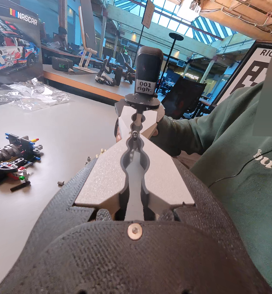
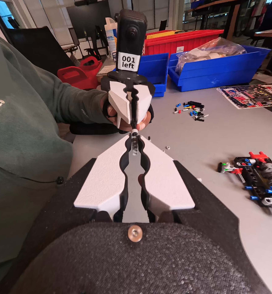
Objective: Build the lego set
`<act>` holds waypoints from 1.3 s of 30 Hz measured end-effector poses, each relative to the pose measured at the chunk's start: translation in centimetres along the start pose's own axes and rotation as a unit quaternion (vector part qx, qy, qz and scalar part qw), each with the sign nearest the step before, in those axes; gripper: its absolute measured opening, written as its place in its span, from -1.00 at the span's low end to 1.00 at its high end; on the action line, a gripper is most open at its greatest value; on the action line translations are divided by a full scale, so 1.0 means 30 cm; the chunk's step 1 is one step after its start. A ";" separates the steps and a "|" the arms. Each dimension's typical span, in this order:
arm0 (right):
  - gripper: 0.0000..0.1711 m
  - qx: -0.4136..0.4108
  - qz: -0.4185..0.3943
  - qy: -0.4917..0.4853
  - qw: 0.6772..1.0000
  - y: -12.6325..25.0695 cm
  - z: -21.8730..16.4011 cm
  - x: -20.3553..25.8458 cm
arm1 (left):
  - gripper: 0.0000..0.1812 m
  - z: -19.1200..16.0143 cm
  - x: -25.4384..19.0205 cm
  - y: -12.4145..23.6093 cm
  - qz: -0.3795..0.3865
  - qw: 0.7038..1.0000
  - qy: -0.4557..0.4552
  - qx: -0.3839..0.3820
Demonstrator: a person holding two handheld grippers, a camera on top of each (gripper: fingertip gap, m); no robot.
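My two grippers meet tip to tip above the grey table. My left gripper is shut on a thin black axle that runs between its fingers and carries a small light-grey bush at its end. It also shows in the right wrist view. My right gripper is shut on a light-grey beam with holes. It faces me in the left wrist view. The bush touches the beam's end. A partly built chassis lies on the table, also in the right wrist view.
Loose small pieces and an instruction booklet lie farther out. Blue bins and a red bin stand behind. Clear plastic bags and the set's box are at the left. A black axle lies by the chassis.
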State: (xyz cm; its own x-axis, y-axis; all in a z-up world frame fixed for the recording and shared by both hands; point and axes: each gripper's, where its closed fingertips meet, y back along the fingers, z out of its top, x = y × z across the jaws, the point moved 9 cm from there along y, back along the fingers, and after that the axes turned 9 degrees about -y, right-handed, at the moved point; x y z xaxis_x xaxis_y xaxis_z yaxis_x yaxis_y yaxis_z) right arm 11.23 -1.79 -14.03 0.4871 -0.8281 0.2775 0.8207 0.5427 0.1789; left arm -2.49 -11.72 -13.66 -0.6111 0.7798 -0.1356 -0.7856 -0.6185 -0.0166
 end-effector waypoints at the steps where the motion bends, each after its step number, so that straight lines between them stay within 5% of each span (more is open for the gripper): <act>1: -0.95 0.001 0.000 0.003 1.000 -0.003 -0.001 0.001 | -0.98 0.001 -0.001 0.000 0.001 1.000 0.000 0.000; 5: -0.95 0.036 0.007 0.016 0.999 -0.020 -0.015 0.014 | -0.98 -0.003 -0.016 -0.013 -0.004 0.999 -0.023 0.027; 22: -0.95 -0.047 0.001 -0.001 0.999 -0.003 0.009 -0.006 | -0.99 0.009 0.011 0.026 0.010 1.000 -0.002 0.007; 31: -0.95 -0.039 -0.063 0.131 0.989 -0.026 0.006 0.037 | -0.99 -0.001 -0.006 0.011 0.015 0.999 -0.022 0.020; 39: -0.85 -0.058 -0.052 0.117 0.990 -0.015 0.021 0.038 | -0.98 -0.007 0.011 0.015 -0.002 0.999 0.041 -0.032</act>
State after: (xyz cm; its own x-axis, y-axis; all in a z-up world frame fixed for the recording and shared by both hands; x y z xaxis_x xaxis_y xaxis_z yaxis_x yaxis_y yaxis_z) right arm 11.21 -2.89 -13.21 0.4432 -0.8957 0.0348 0.8921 0.4445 0.0813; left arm -3.01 -11.76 -13.91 -0.5961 0.7735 -0.2152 -0.7784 -0.6225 -0.0810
